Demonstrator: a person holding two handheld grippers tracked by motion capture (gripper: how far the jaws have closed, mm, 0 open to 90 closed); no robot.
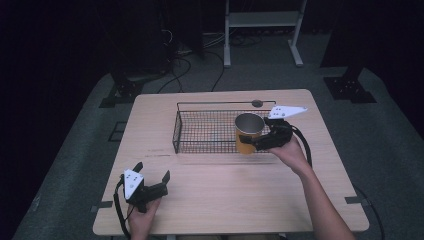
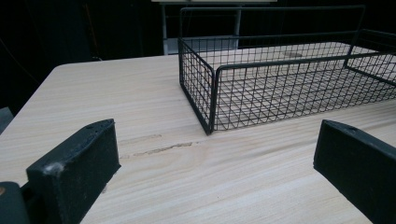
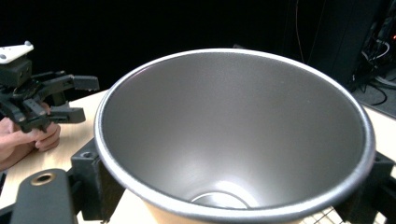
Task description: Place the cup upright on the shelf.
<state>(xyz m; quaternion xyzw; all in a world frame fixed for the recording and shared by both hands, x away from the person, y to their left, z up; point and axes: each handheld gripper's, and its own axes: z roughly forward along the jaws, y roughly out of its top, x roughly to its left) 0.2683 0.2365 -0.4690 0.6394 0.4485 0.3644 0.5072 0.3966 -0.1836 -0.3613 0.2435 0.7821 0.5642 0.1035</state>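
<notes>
An orange cup with a grey metal inside stands upright at the front right of a black wire basket, over its front wall. My right gripper is shut on the cup's sides. In the right gripper view the cup's open mouth sits between the two jaws, with a bit of basket mesh under its right side. Whether the cup rests on anything I cannot tell. My left gripper stands open and empty near the table's front left. Its jaws point at the basket's near corner, well short of it.
The basket holds nothing else. A round dark grommet sits in the wooden table behind the basket. Beyond the table stand a white frame and floor cables. The left gripper also shows far off in the right gripper view.
</notes>
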